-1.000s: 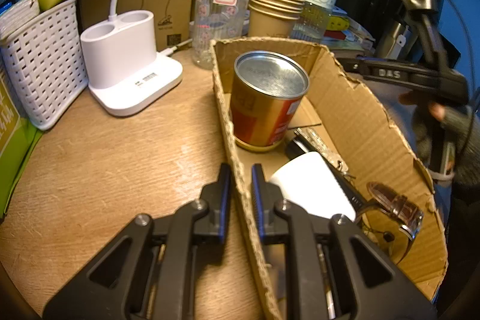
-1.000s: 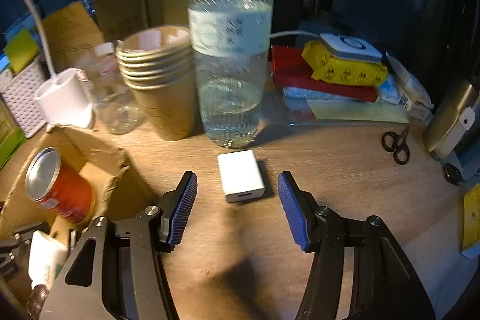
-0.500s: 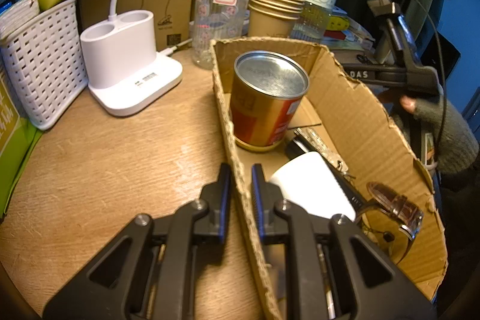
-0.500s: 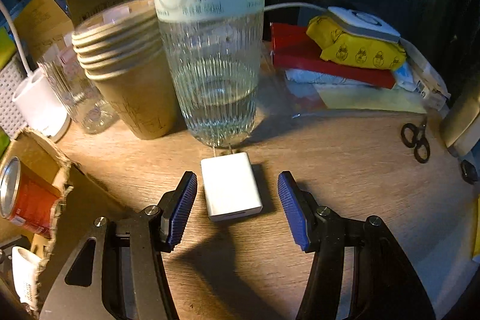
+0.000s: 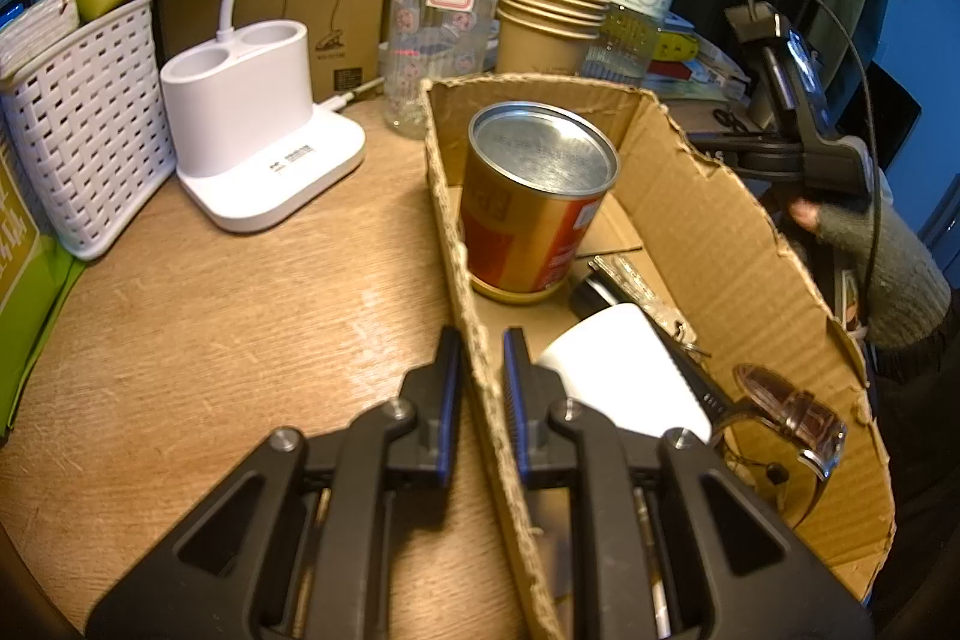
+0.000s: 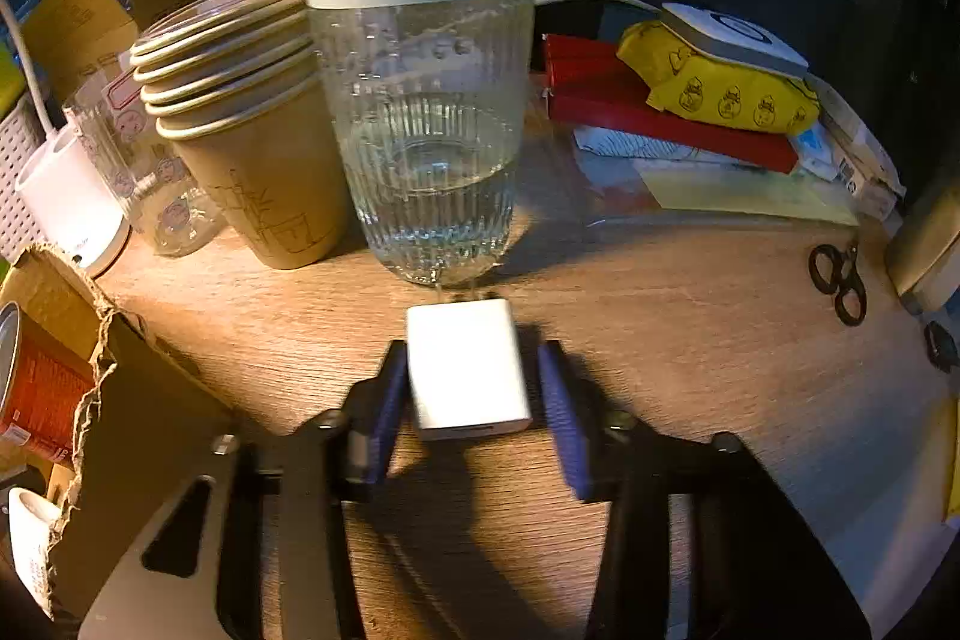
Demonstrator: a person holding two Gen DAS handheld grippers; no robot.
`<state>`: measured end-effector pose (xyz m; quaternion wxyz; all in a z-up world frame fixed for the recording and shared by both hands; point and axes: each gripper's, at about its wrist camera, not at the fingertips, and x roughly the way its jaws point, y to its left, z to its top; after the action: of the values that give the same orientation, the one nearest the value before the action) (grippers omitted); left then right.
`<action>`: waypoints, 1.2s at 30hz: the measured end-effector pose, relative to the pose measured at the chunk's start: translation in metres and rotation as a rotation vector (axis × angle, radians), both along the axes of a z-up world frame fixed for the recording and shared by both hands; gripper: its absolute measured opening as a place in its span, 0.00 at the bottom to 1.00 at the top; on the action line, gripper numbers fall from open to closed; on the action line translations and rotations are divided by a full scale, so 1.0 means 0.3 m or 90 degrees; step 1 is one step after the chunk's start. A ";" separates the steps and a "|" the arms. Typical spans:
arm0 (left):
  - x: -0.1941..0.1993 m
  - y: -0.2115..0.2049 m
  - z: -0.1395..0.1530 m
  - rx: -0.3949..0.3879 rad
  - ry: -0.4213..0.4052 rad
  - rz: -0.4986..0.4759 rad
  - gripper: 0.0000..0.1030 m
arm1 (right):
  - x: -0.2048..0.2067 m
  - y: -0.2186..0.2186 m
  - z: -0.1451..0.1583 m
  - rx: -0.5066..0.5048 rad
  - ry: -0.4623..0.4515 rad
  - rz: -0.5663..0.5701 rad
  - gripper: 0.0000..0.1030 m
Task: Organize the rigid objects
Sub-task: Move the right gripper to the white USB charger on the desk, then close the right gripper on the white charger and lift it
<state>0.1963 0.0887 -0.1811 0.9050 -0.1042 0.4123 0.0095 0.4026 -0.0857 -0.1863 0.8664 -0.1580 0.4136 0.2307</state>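
White charger flat on table, long axis along right gripper, prongs toward bottle; jaws closing astride it

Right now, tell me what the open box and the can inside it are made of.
Box: corrugated cardboard, matte brown; its torn rim shows ragged fluting. Can: probably metal, given the shiny brushed silver top; the red and gold side looks like a printed label or coating.

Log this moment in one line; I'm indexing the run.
left gripper: shut on box wall | right gripper: closing around white charger, gap remains
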 end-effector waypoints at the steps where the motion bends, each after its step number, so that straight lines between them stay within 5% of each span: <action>1: 0.000 0.000 0.000 0.000 0.000 0.000 0.15 | -0.007 0.005 0.002 -0.004 -0.003 0.000 0.37; 36: 0.000 0.000 0.000 0.000 0.000 0.000 0.15 | -0.349 -0.053 0.182 0.025 -0.086 0.035 0.36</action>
<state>0.1963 0.0888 -0.1810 0.9050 -0.1042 0.4123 0.0095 0.2979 -0.1017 -0.1318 0.8886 -0.1677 0.3454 0.2511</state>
